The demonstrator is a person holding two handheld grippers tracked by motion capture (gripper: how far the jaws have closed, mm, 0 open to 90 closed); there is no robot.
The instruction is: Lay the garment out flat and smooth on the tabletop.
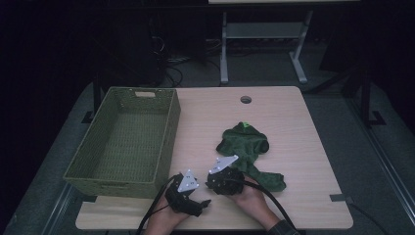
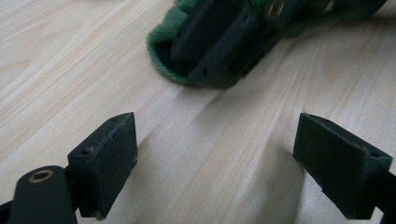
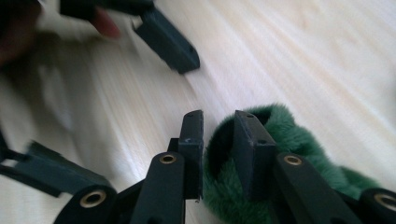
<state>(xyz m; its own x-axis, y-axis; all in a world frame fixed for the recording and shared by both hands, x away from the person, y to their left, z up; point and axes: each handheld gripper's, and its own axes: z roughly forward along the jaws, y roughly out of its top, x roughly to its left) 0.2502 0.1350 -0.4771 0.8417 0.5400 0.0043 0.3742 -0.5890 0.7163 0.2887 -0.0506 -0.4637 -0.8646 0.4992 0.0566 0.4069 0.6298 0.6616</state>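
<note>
green plush garment (image 3: 299, 140), no readable txt — right gripper (image 3: 219, 126) clamps it

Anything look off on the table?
Nothing damaged or spilled. The green garment lies crumpled on the table, outside the basket. The right gripper has its jaws around a fuzzy edge of it; the left gripper is open over bare wood.

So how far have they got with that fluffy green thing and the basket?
Barely begun. Nothing is done yet: the green woven basket is empty, and the green fuzzy garment lies crumpled on the table. In hand: the right gripper has its jaws narrowed around an edge of the garment. The left gripper waits open over bare wood. Left, probably: lifting the garment into the basket.
</note>
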